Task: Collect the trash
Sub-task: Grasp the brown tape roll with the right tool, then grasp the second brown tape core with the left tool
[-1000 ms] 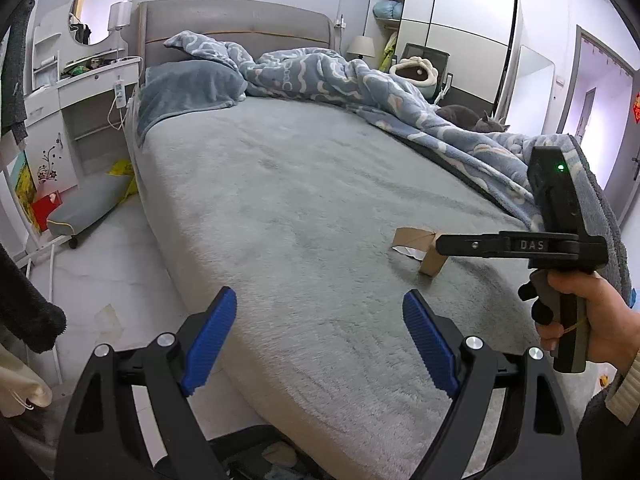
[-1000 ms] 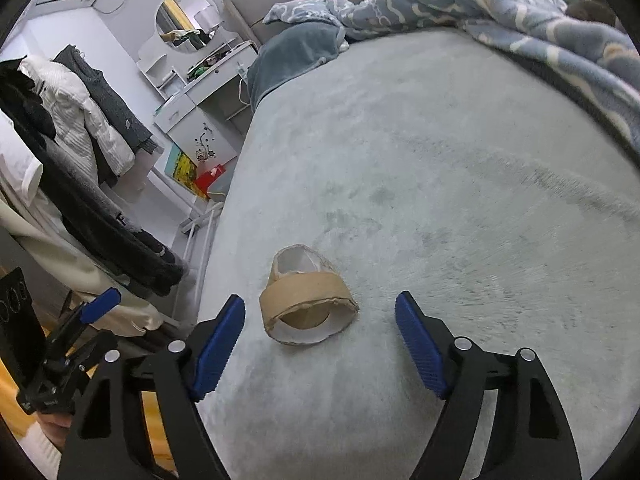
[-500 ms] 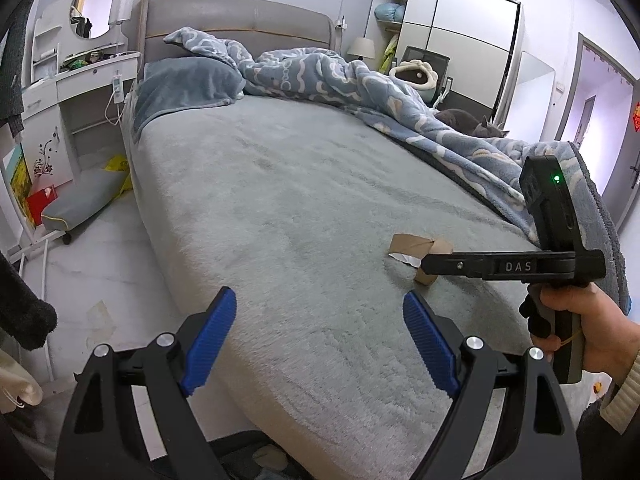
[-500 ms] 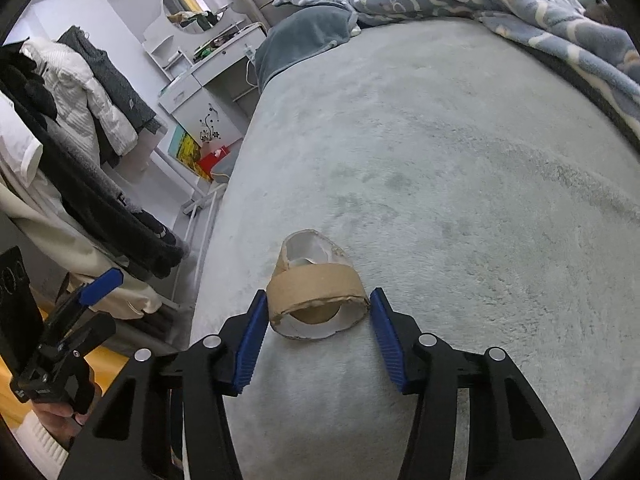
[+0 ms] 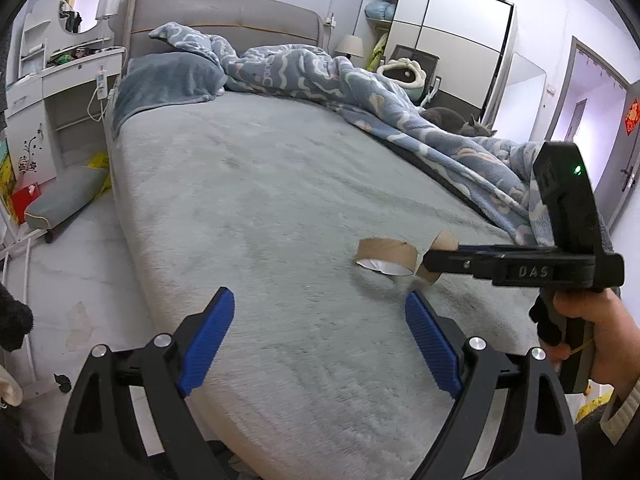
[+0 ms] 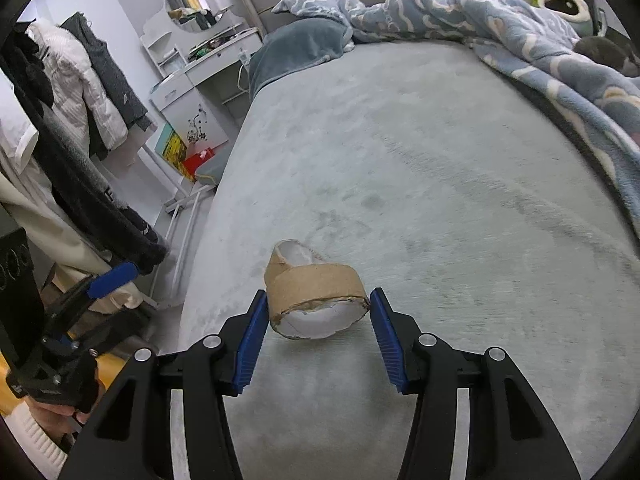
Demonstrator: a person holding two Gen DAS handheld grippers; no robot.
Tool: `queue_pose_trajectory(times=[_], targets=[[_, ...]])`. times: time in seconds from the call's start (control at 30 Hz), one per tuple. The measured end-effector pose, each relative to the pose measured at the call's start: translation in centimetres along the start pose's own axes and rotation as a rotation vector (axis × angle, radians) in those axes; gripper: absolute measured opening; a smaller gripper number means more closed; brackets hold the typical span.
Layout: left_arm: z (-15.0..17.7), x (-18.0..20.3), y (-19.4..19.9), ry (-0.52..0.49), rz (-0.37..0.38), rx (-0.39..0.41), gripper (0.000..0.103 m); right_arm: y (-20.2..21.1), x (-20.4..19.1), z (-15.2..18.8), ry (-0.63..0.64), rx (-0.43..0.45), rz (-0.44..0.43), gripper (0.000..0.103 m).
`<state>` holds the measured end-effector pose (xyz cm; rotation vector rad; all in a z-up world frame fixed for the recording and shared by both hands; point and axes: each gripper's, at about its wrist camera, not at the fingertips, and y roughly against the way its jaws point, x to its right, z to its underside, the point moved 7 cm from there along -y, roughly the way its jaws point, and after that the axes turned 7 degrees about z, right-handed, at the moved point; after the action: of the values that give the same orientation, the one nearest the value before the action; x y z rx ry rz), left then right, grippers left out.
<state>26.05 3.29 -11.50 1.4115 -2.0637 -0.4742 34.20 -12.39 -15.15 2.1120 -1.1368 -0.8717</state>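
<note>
Ahead of me the grey bed [image 5: 260, 200] lies open and flat across its middle and near end, so either gripper could sweep freely there. My right gripper [image 6: 318, 334] has its pads against the sides of the cardboard tape roll [image 6: 316, 296], so nothing else fits between them; my left gripper [image 5: 320, 340] has bare bedcover between its wide jaws. The bunched blue blanket [image 5: 380, 100] walls off the far right side, with a grey cat [image 5: 456, 120] lying beyond it. To the left, the floor gap is narrowed by a low cushioned stool [image 5: 66, 200], the white dresser [image 5: 52, 92] and hanging coats [image 6: 80, 100].
</note>
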Motion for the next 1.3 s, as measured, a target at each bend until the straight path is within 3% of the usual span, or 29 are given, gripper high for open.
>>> queue_pose_trajectory(times=[0.5,0.87,1.07,1.3], targets=[[0.5,3.7,-4.4,-0.051,0.037,-0.055,0.089,2.5,3.7,-0.1,-0.050,0.036,0.018,0.052],[0.9,4.5,-8.0,-0.051,-0.014,-0.110,0.088,3.6,6.0,0.1,-0.067,0.043,0.030,0.052],[0.8,4.8,-9.5,-0.034,-0.027,-0.120,0.084,4.3,7.0,0.2,-0.069,0.046,0.042,0.052],[0.6,4.4,-11.0,-0.001,-0.072,-0.148,0.068,5.0,7.0,0.4,-0.059,0.046,0.044,0.052]])
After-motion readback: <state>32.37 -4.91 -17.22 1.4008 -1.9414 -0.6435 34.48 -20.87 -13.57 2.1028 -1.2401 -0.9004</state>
